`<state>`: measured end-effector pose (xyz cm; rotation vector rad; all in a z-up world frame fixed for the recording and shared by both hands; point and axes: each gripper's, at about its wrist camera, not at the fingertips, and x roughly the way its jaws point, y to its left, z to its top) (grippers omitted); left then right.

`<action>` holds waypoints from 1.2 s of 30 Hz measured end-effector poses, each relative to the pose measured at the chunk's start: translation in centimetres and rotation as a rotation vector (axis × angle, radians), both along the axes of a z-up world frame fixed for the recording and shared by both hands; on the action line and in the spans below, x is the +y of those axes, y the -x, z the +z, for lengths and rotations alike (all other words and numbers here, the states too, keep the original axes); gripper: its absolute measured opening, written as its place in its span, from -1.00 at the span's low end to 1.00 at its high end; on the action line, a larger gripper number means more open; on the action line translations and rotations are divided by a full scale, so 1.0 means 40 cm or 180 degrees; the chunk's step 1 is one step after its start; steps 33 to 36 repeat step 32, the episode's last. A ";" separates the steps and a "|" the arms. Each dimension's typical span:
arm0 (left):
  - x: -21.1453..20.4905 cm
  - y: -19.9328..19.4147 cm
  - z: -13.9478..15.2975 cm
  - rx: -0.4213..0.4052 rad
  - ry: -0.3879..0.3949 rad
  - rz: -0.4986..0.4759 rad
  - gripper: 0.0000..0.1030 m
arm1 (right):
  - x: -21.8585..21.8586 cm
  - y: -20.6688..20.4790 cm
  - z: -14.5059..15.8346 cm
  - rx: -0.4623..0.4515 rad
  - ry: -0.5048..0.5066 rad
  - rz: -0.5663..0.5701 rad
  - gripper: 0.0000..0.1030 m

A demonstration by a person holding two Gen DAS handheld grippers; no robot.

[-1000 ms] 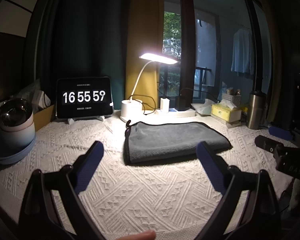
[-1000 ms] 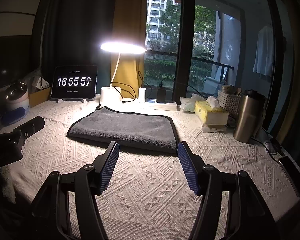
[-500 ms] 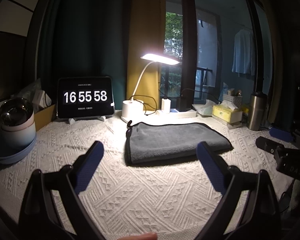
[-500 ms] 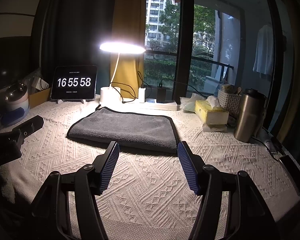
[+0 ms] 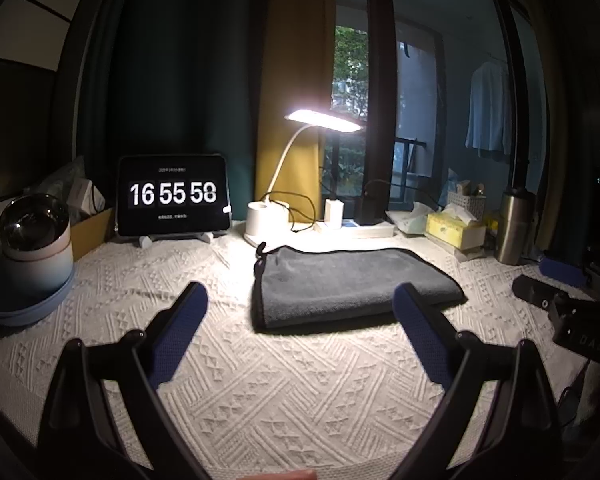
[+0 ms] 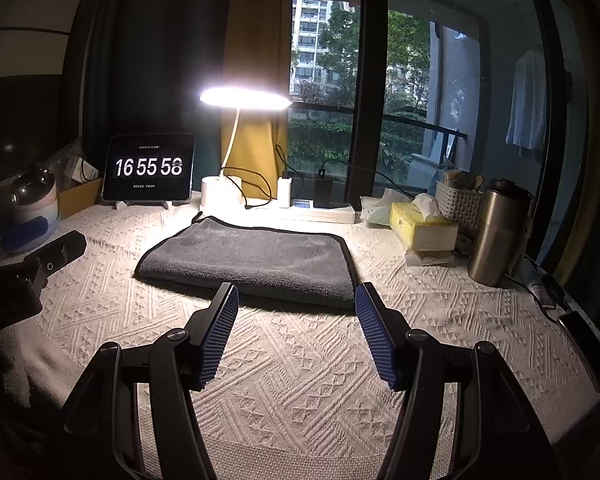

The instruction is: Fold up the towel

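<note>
Right wrist view, nearest: the right tongs (image 6: 296,330) stand wide apart, holding nothing, above the cream knitted cloth covering the tabletop (image 6: 300,380).
Left tongs: (image 5: 300,334) also spread wide and empty.
Towel position: the dark grey folded microfibre towel with black trim (image 6: 256,258) lies flat just beyond both tongs, under the lit white desk lamp (image 6: 244,100).
Long axis: it runs left to right across the tabletop.
Bearing: straight ahead of the right tongs, whose tips nearly reach its near edge; ahead and rightward of the left.
Nearer side: the right, I judge.
Farthest: black tablet clock (image 5: 173,196).
</note>
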<state>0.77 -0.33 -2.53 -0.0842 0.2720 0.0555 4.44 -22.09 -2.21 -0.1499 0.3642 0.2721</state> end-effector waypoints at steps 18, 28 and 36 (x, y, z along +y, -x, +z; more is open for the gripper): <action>-0.001 0.004 0.004 -0.0022 0.0000 0.0010 0.85 | -0.001 0.000 0.000 -0.0004 -0.0008 -0.0002 0.25; 0.000 0.005 0.006 -0.0027 0.0009 0.0017 0.85 | -0.002 0.000 0.000 -0.0008 -0.0013 -0.0001 0.25; 0.003 0.010 0.021 -0.0104 -0.0075 0.0028 0.85 | 0.002 -0.001 0.002 -0.0016 0.0002 0.0019 0.25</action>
